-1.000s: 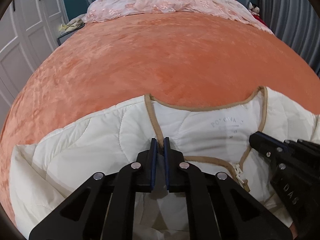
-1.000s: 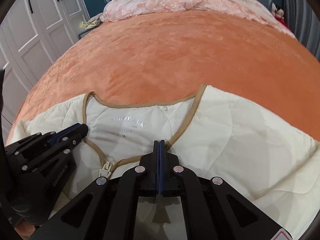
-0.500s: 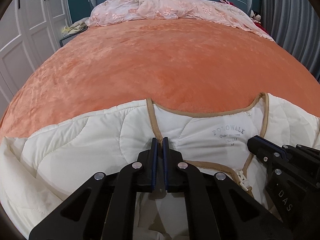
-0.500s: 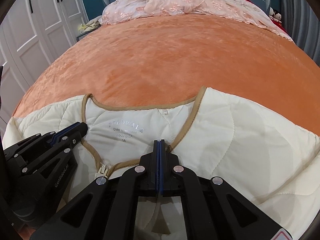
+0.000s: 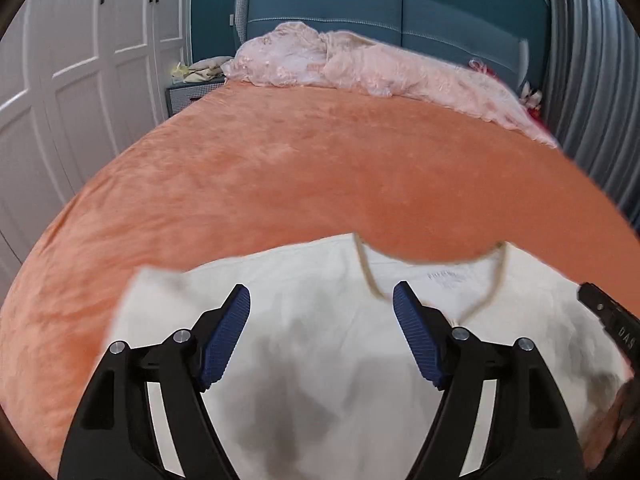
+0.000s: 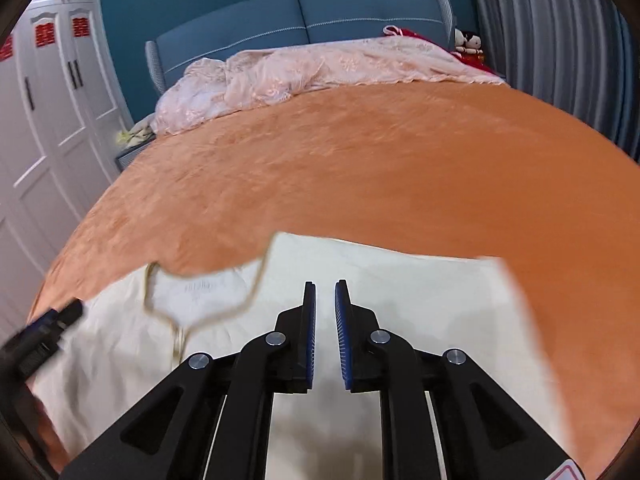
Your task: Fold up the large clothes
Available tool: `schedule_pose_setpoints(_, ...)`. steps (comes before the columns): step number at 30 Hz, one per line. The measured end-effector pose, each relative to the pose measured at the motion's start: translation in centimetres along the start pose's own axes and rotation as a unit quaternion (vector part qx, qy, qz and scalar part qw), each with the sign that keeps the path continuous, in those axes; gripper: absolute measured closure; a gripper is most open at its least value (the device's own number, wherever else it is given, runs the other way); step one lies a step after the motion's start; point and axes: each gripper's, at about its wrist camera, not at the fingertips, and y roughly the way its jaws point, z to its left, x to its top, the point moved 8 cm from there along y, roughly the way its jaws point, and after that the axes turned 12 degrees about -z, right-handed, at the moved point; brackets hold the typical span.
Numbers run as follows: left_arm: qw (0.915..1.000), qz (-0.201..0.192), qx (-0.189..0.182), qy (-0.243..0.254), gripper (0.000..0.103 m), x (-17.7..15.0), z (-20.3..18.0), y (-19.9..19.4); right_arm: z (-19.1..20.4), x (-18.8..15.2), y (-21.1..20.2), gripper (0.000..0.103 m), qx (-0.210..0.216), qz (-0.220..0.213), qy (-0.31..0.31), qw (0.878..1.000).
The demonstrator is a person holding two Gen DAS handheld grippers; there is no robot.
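Observation:
A cream quilted jacket [image 5: 320, 312] with tan collar trim lies flat on the orange bedspread [image 5: 320, 168], collar toward the headboard. It also shows in the right wrist view [image 6: 400, 292]. My left gripper [image 5: 322, 300] is wide open and empty above the jacket's left shoulder. My right gripper [image 6: 325, 292] is open by a narrow gap and empty above the right shoulder. The right gripper's tip shows at the right edge of the left wrist view [image 5: 608, 316]. The left gripper shows at the left edge of the right wrist view [image 6: 48, 328].
A pink lace cover [image 5: 360, 64] lies bunched along the blue headboard [image 5: 400, 12]. White wardrobe doors [image 5: 60, 80] stand on the left, grey curtains [image 6: 560, 60] on the right. A bedside table [image 5: 188, 92] with clutter sits left of the headboard.
Both grippers have let go of the collar trim and opened, the left one wide. Both have lifted and tilted up, so the jacket now lies lower in each view.

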Motion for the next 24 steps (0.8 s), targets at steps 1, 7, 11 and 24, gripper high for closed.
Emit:
schedule_pose_setpoints(1, 0.9999, 0.015, -0.002, 0.001, 0.031, -0.3, 1.3, -2.0, -1.2, -0.1, -2.0, 0.082, -0.001, -0.001, -0.005, 1.0)
schedule_pose_setpoints(7, 0.9966, 0.077, -0.008, -0.027, 0.031, -5.4, 8.9, -11.4, -9.5, -4.8, -14.7, 0.046, -0.002, 0.042, -0.017, 0.999)
schedule_pose_setpoints(11, 0.9921, 0.117, -0.003, -0.046, 0.031, -10.4, 12.8, -17.1, -13.3, -10.0, -21.4, 0.044, -0.008, 0.084, -0.005, 0.996)
schedule_pose_setpoints(24, 0.9741, 0.161, -0.027, -0.157, 0.03, -21.5, 15.8, -25.5, -16.4, -21.7, -30.0, 0.039, 0.017, 0.17, 0.101, 0.98)
